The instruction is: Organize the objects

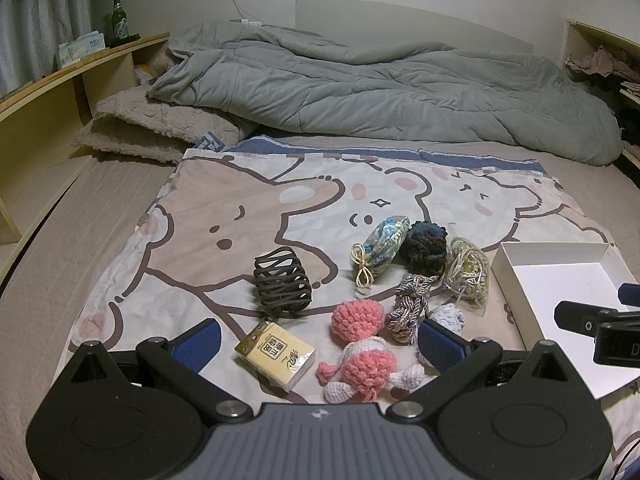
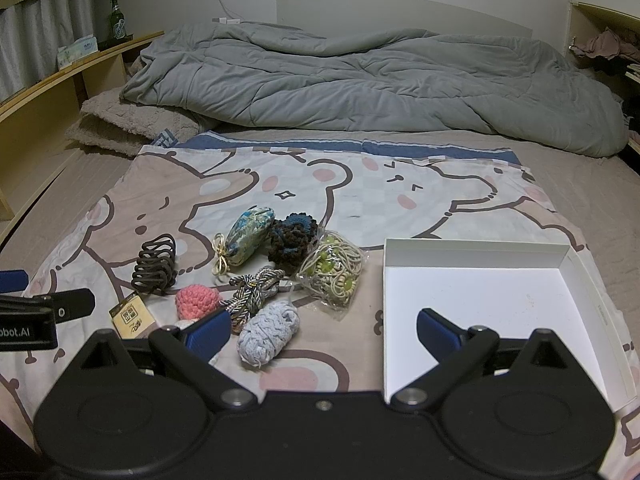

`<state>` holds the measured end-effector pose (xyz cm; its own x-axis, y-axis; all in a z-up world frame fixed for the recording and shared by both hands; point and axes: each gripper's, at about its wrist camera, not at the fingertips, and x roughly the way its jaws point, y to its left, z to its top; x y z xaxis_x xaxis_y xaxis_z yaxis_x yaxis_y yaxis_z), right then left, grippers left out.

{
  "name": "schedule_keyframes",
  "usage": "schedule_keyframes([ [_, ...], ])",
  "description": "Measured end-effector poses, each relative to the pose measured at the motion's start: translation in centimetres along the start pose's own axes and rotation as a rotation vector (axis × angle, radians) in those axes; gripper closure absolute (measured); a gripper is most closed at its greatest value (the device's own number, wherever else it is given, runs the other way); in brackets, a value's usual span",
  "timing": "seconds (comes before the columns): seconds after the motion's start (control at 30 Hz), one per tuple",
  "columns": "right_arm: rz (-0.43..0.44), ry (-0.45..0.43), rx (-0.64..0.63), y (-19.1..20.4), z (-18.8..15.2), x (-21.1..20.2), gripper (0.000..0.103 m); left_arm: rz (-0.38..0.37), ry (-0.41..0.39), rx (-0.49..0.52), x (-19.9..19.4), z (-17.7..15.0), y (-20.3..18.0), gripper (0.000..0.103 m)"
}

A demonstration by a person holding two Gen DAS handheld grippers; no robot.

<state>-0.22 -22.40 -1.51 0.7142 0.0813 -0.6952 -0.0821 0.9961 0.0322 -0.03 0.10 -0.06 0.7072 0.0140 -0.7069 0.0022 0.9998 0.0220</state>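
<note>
Small objects lie on a bear-print cloth [image 1: 248,200] on the bed. My left gripper [image 1: 320,344] is open above a pink and white crochet doll [image 1: 364,360] and a yellow tissue pack [image 1: 276,354]. Beyond lie a dark claw hair clip [image 1: 282,282], a patterned pouch [image 1: 382,250], a dark crochet ball [image 1: 426,246], a bag of hair ties [image 1: 468,270] and a braided cord [image 1: 406,308]. My right gripper [image 2: 324,334] is open and empty between a pale blue yarn bundle [image 2: 268,334] and a white empty box [image 2: 488,300].
A grey duvet [image 1: 380,84] is heaped at the far end of the bed. A wooden shelf [image 1: 60,88] with a green bottle [image 1: 119,16] runs along the left. Another shelf [image 1: 600,56] with clothes stands at the right.
</note>
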Motion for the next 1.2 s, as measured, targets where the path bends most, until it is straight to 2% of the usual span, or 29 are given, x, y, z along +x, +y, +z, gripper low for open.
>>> schedule_keyframes([
  [1.2, -0.001, 0.003, 0.001, 0.0, -0.18, 0.05, 0.003, -0.001, 0.003, 0.0, 0.5, -0.78, -0.15, 0.0],
])
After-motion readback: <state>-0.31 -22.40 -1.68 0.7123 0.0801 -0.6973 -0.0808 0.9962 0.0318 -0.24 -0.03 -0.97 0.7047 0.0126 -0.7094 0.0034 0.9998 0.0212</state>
